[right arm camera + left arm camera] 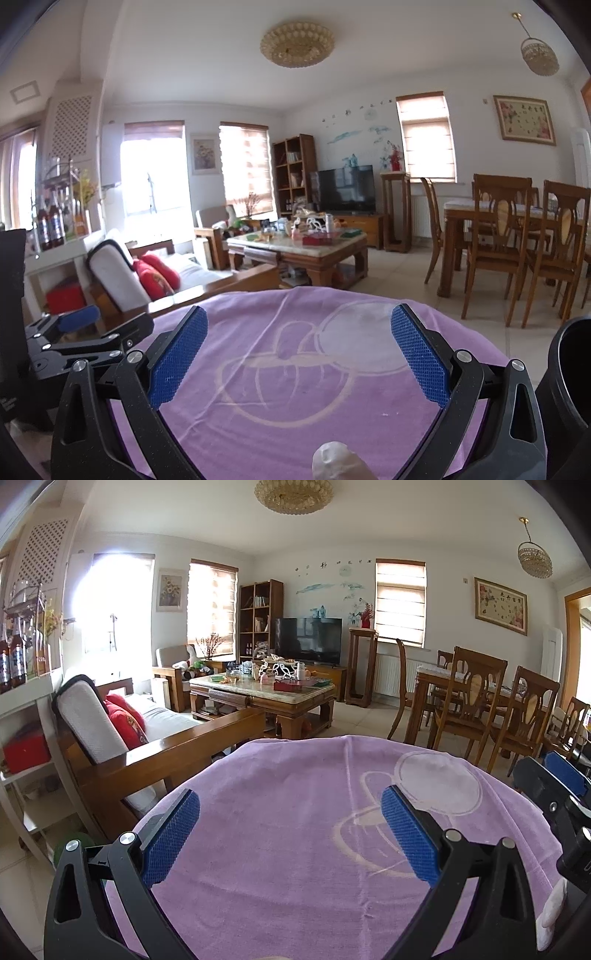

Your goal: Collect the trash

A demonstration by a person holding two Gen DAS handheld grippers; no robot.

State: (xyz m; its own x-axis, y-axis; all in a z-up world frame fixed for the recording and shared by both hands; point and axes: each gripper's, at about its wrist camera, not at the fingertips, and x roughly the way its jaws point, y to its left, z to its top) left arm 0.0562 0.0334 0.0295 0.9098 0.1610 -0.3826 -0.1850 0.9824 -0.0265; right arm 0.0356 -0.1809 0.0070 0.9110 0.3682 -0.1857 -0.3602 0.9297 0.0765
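A white crumpled wad of paper (332, 461) lies on the purple cloth (295, 387) at the bottom edge of the right wrist view. It sits close in front of my right gripper (299, 314), which is open with nothing between its blue pads. The left wrist view shows a white wad (552, 912) at the lower right, partly hidden by the right gripper (550, 775). My left gripper (290, 797) is open over the cloth (295, 849) and holds nothing. A black bin (569, 376) stands at the right edge beside the cloth.
The cloth covers a rounded surface that ends ahead of both grippers. Beyond it stand a wooden sofa (147, 746) on the left, a cluttered coffee table (266, 694) in the middle, and a dining table with chairs (480, 709) on the right. A white shelf with bottles (22, 686) is at far left.
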